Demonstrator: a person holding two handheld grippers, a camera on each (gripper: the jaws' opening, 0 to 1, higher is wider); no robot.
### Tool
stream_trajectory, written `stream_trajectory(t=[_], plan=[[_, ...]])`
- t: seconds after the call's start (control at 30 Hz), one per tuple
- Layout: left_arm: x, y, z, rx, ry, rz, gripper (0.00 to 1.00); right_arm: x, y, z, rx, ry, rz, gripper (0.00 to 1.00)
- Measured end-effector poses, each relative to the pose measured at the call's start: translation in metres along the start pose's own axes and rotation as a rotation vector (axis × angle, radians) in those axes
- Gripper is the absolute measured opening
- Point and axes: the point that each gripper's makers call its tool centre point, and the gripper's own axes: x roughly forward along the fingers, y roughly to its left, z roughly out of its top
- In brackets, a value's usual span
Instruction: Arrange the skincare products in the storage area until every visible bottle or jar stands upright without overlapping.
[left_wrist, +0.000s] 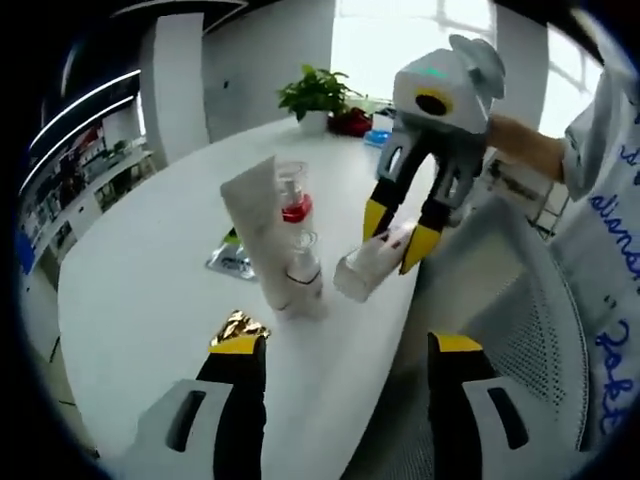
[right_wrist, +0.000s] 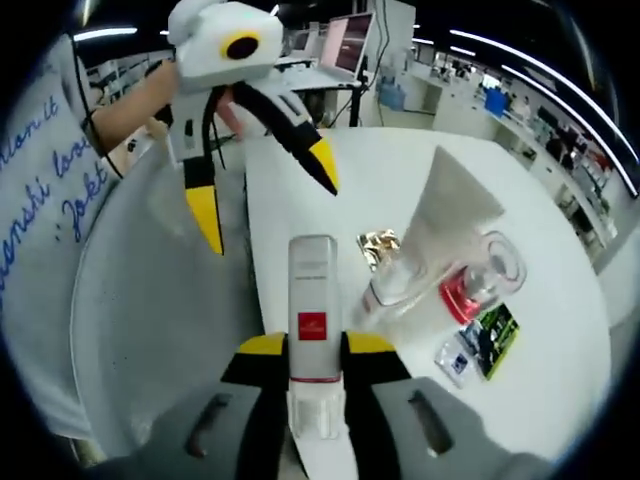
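Your right gripper (right_wrist: 315, 352) is clamped on a clear rectangular bottle (right_wrist: 312, 300) with a small red label — the jaws press its sides near the lower end, and in the left gripper view that bottle (left_wrist: 370, 262) hangs tilted just past the near edge of the white table (left_wrist: 150, 290). Your left gripper (left_wrist: 345, 352) stands open with nothing between its jaws, held above the same near edge; in the right gripper view it (right_wrist: 268, 200) is raised with its yellow tips spread wide. Close to that edge a white tube (left_wrist: 258, 235) stands upright, touching a clear pump bottle (left_wrist: 297, 245) with a red collar. A crumpled gold wrapper (left_wrist: 238, 327) lies just beside them, and a flat sachet (left_wrist: 232, 260) lies farther in. A potted plant (left_wrist: 315, 97) stands at the far edge.
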Motion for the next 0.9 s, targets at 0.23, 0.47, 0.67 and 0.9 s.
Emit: stream_trajectory(t=[0.23,0.47,0.67,0.9], plan=[[0.006,-0.005,0.003,0.059,0.023,-0.023,0.55,0.009,0.007,0.006,-0.053,0.023,0.042,0.19],[0.013,-0.008,0.006,0.108,0.043,-0.045,0.49,0.014,0.009,0.013,-0.112,0.051,0.072,0.19],[0.019,-0.011,0.005,0.16,0.073,-0.057,0.42,0.021,0.011,0.019,-0.156,0.069,0.095,0.19],[0.025,-0.015,0.0,0.203,0.105,-0.06,0.37,0.03,0.016,0.023,-0.199,0.093,0.129,0.19]])
